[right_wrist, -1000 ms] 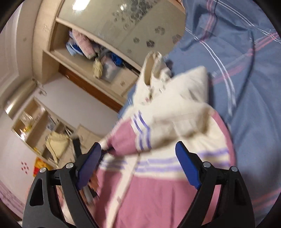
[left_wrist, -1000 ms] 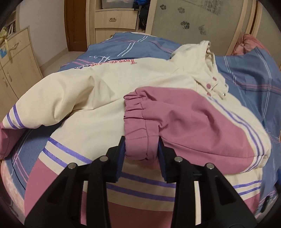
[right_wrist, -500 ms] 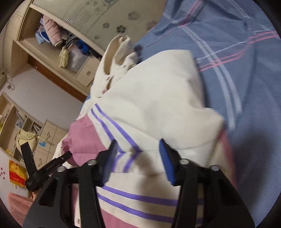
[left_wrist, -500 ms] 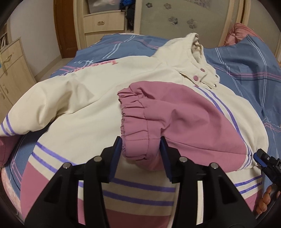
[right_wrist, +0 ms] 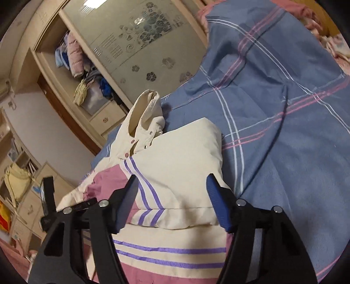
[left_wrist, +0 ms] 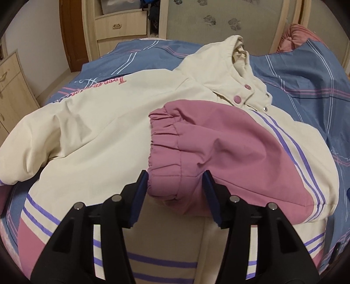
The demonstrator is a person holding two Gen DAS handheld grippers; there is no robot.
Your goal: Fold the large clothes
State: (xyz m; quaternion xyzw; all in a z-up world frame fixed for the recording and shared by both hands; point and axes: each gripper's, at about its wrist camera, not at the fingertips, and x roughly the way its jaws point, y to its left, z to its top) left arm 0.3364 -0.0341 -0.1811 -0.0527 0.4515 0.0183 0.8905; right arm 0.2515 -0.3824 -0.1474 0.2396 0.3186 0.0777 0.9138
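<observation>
A cream and pink hooded jacket [left_wrist: 98, 135] with purple stripes lies spread on the bed. One sleeve is folded across its front, and the pink cuff [left_wrist: 168, 166] lies between the fingers of my left gripper [left_wrist: 174, 196], which stands open around it. My right gripper [right_wrist: 172, 201] is open too, its fingers either side of the folded sleeve's cream shoulder part [right_wrist: 181, 166]. The hood [right_wrist: 144, 109] points toward the wardrobe. The other sleeve [left_wrist: 19, 157] still lies spread out to the left.
The bed has a blue plaid cover [right_wrist: 273, 109]. A wardrobe with a frosted flowered door [left_wrist: 218, 19] and drawers [left_wrist: 120, 28] stands past the bed. A wooden cabinet [left_wrist: 11, 87] is at the left. Pink bedding [left_wrist: 299, 35] lies at the far right.
My left gripper's jaws have widened and let go of the pink cuff, which now rests on the jacket. My right gripper has opened wider and pulled back from the sleeve's shoulder.
</observation>
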